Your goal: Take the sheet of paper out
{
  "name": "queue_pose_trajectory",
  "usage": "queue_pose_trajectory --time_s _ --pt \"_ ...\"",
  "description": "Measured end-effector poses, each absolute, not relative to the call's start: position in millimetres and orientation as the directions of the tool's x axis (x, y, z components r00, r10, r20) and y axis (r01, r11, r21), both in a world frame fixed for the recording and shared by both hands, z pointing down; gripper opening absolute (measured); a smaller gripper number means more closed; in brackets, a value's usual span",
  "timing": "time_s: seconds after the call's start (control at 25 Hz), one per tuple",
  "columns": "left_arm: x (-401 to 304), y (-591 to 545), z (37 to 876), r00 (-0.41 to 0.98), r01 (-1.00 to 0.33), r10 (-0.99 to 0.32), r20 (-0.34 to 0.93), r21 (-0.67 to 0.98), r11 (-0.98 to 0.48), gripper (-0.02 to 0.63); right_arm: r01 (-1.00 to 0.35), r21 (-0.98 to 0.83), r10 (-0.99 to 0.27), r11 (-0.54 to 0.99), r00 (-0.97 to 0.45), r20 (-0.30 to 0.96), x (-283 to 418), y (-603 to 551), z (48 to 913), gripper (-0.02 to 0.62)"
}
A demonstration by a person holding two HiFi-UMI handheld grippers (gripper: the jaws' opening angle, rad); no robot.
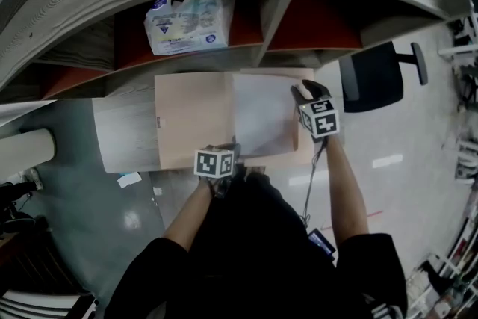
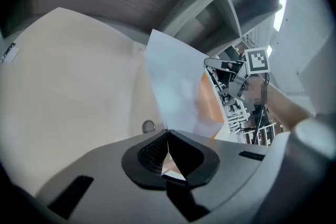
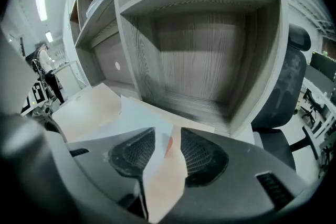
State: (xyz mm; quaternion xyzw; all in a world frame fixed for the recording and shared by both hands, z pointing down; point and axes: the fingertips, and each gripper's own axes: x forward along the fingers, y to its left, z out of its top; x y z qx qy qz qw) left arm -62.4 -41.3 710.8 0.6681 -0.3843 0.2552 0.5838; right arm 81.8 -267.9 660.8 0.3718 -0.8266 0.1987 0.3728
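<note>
The left gripper [image 2: 168, 135] has its jaws closed together, and a sliver of the folder's [image 2: 68, 86] near edge shows between the pads. In the head view this gripper sits at the near edge, close to the fold line, and pins the open folder to the desk [image 1: 123, 137].

The right gripper [image 3: 168, 136] has its jaws standing apart. The sheet's [image 3: 134, 113] right edge and the folder flap under it run up through the gap. The white paper lies toward the left pad and the peach flap toward the right pad, and neither pad presses on them.

The sheet lies on the folder's right half and covers most of it, with peach card showing along its right and near sides. Its far left corner stands slightly raised in the left gripper view. The folder's left half is bare.

The folder is spread flat on the pale wood-grain desk, just in front of a shelf unit [image 1: 278, 7] whose compartments have red backs. A plastic packet [image 1: 190, 20] lies in the left compartment. A dark office chair [image 1: 373, 75] stands to the right of the desk on a glossy floor. Both of the person's forearms reach forward from black sleeves, each with a marker cube riding above its gripper.
</note>
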Motion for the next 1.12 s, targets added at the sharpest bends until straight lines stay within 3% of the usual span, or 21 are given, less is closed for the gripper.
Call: queue_pose_trajectory --time_s 1.12 --pt "-61 -48 713 0.573 -0.814 -0.207 0.793 0.58 -0.029 0.048 -0.745 -0.041 -0.406 0.665 -0.407 0.818 77 -280 683 0.14"
